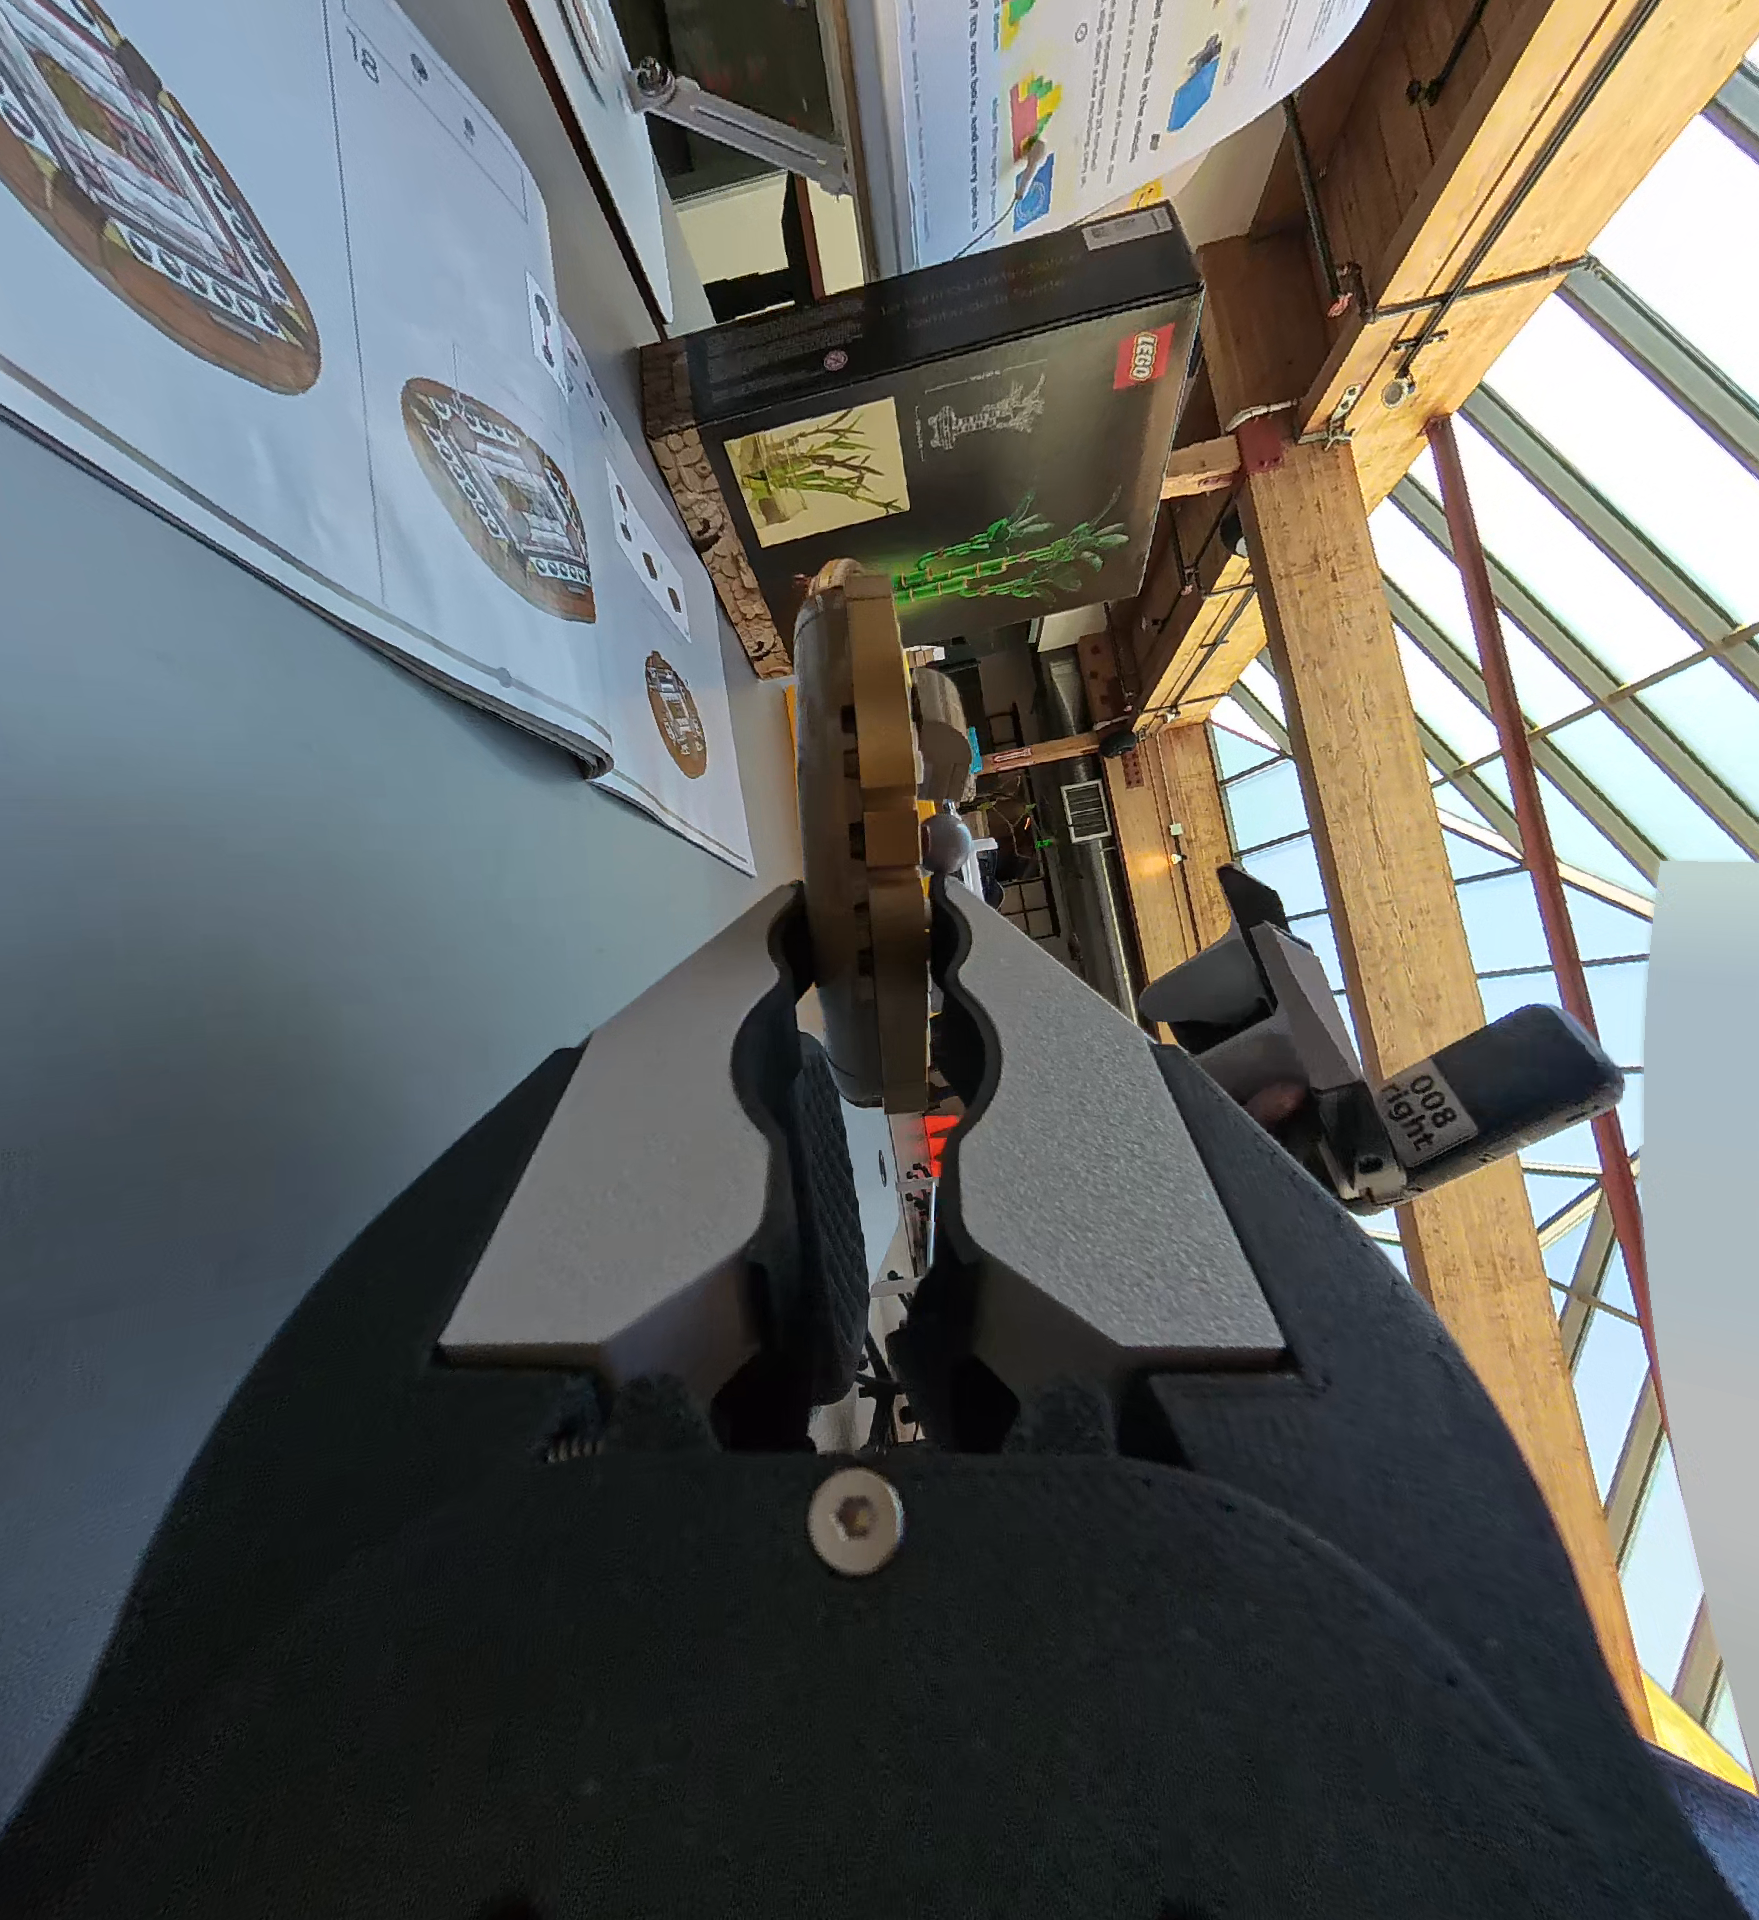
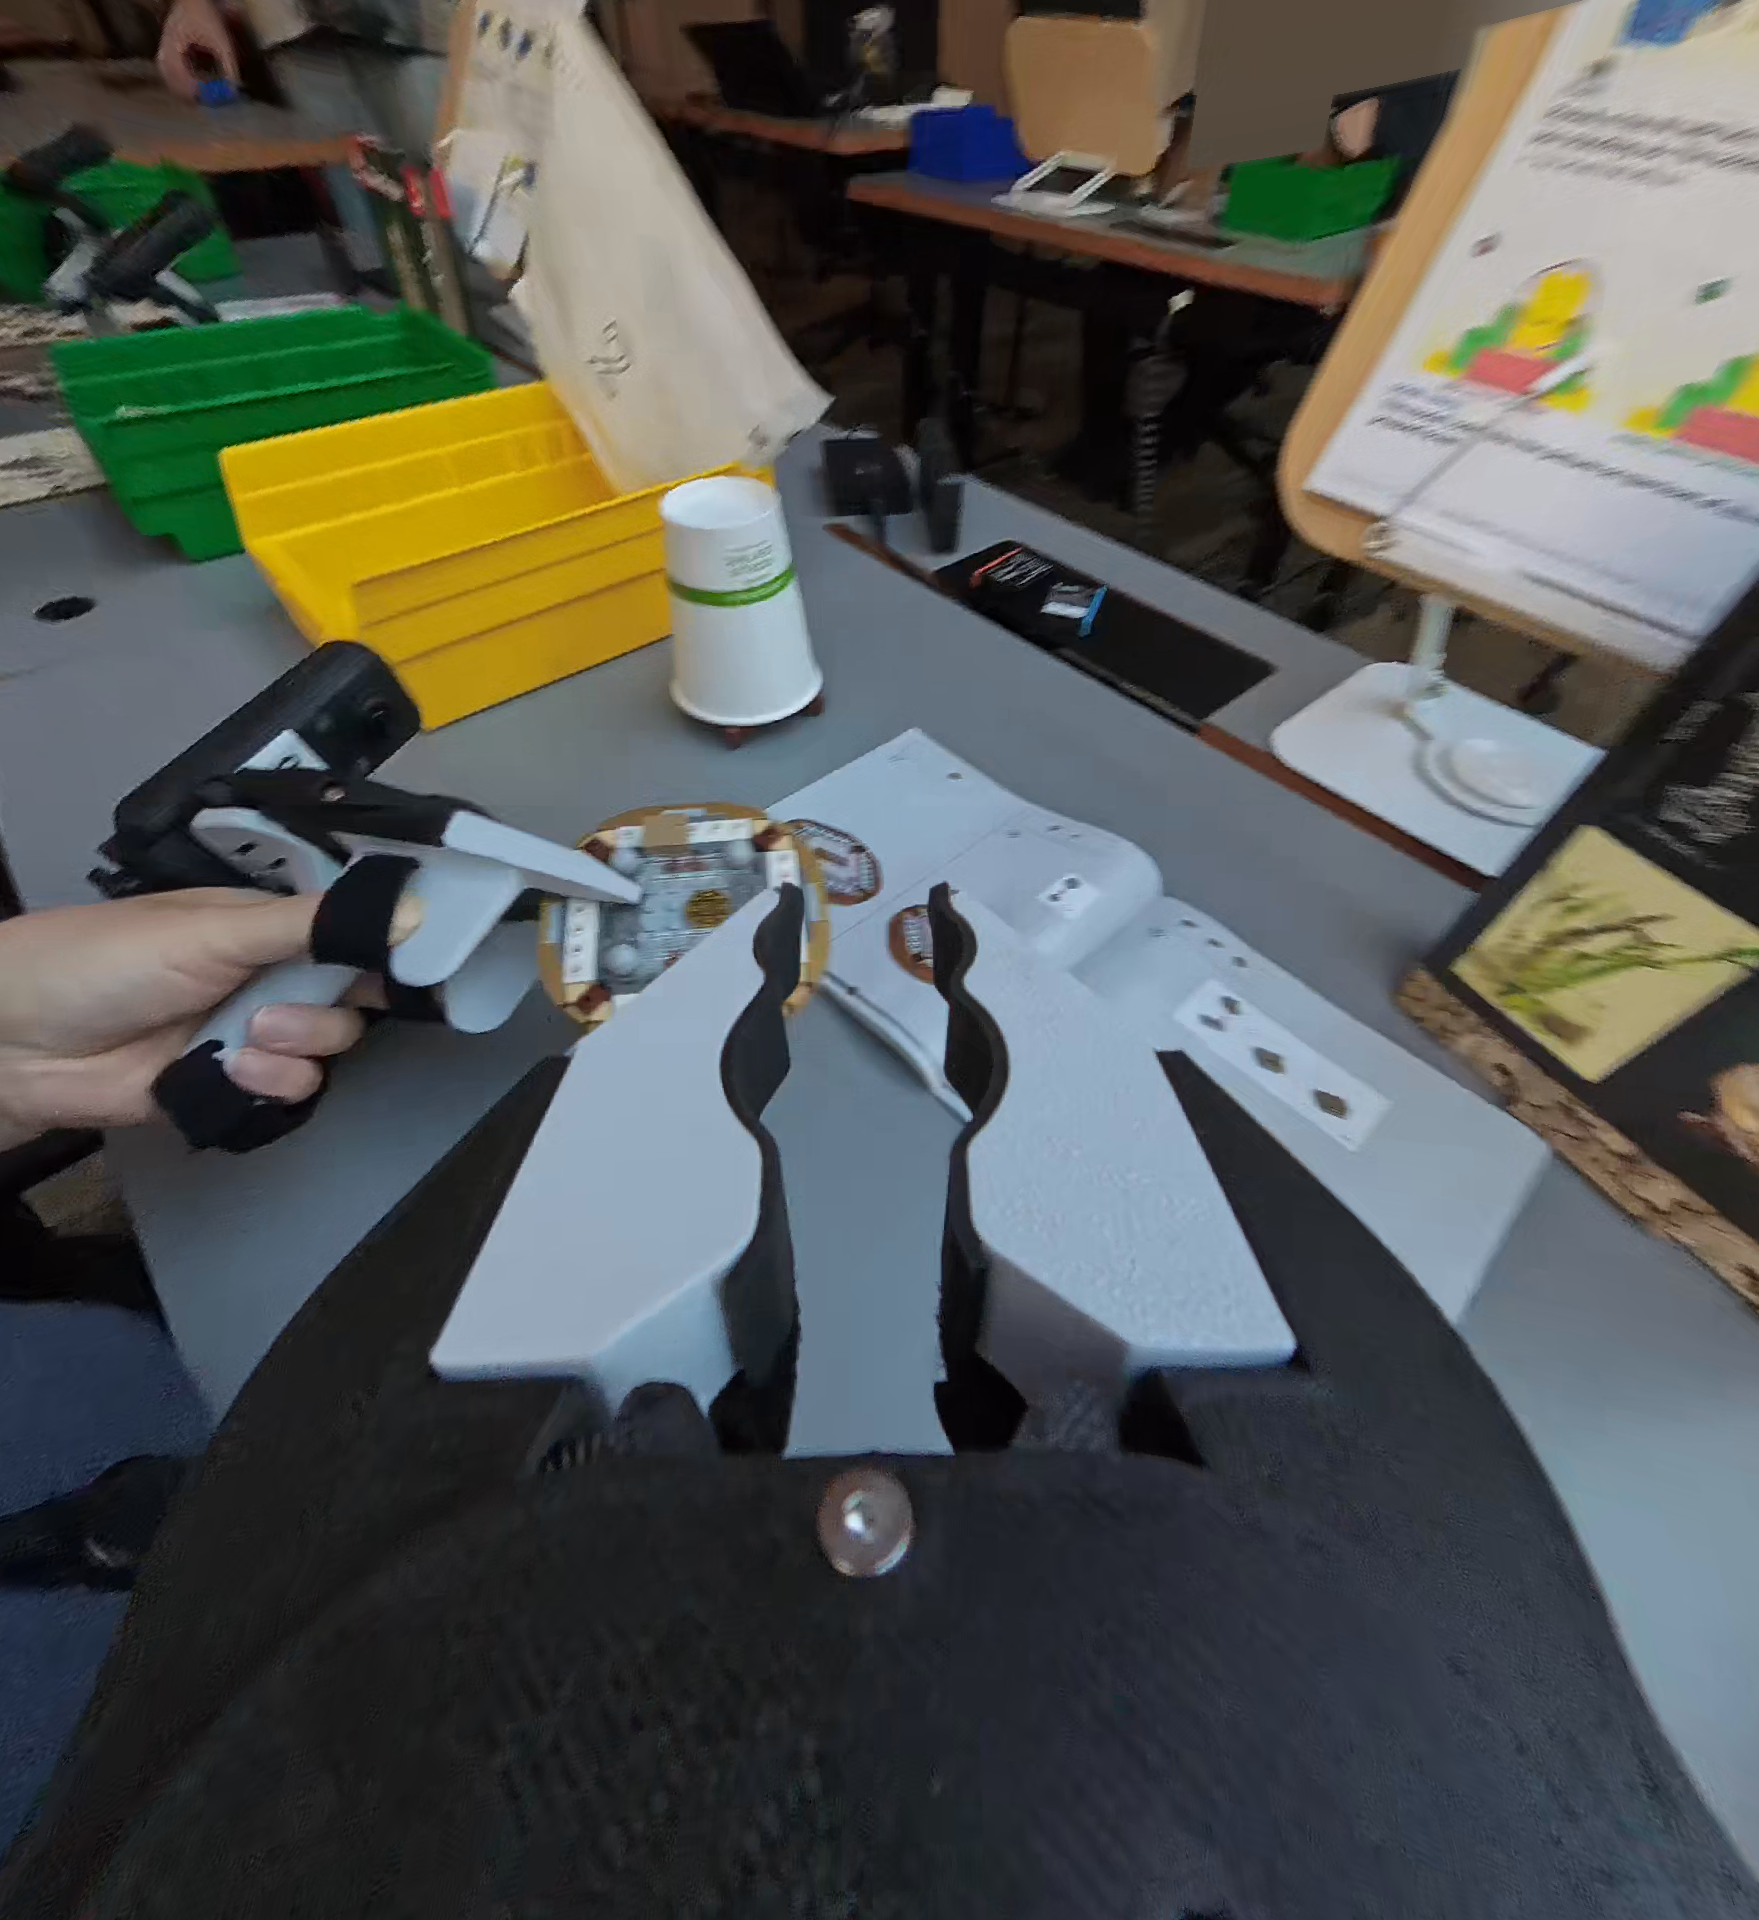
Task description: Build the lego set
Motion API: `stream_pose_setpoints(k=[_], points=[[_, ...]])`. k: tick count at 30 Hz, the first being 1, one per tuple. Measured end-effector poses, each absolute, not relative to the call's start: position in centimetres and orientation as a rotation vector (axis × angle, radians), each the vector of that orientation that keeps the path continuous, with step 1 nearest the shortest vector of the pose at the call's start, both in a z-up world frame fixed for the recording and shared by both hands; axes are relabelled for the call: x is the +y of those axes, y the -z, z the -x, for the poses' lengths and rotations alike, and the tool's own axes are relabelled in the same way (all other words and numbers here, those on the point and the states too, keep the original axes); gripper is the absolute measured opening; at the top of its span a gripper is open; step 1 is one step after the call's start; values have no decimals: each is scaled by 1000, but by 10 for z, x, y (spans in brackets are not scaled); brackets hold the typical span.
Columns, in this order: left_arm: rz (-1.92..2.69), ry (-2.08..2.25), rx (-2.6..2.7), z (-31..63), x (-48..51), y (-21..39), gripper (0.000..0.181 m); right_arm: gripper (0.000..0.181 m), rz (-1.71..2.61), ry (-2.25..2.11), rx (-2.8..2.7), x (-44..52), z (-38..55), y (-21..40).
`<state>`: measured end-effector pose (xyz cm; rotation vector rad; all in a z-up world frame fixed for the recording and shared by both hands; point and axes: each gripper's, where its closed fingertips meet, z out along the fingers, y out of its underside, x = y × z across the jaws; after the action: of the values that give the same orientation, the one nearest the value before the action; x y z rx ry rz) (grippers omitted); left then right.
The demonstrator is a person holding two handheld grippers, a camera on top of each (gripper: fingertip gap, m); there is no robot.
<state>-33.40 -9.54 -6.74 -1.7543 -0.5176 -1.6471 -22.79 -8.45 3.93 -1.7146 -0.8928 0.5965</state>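
Lego base disc (image 1: 870,831), round, tan-rimmed with a grey and white studded middle, is clamped edge-on between the fingers of the left gripper (image 1: 867,904) and held up off the grey table (image 1: 179,935). In the right wrist view the same disc (image 2: 683,909) is seen face-on, just in front of the open instruction booklet (image 2: 1062,914) that lies flat on the table.

Right gripper (image 2: 859,904) is seen with its jaws apart and nothing between them; it hovers near the disc, pointed toward its right edge, without touching it.

Step in hand, as judged: the round base is mid-build, its studded face turned toward the right gripper for inspection or for the next piece. No loose piece is seen in either gripper, and none can be made out on the table.

Next move, as judged: a piece is to be fetched by the right gripper, possibly from the yellow bin (image 2: 459,551) behind, whose contents cannot be seen, then matched against the booklet page. The disc must be kept steady and square, since pressing on a stud face held only at the rim could twist it out of the grip.

Set box (image 2: 1685,987) stands upright at the right; an upturned white cup (image 2: 740,613) stands behind the disc.
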Motion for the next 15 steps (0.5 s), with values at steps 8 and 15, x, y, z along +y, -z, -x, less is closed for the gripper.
stream_pose_setpoints(k=[8, 15], points=[[1751, 1575, -464, 329, -101, 60, 19, 24, 1753, -545, -1260, -87, 324, 12], [1719, 1612, -502, 336, -102, 59, 19, 24, 1731, -509, -1217, -74, 317, -4]])
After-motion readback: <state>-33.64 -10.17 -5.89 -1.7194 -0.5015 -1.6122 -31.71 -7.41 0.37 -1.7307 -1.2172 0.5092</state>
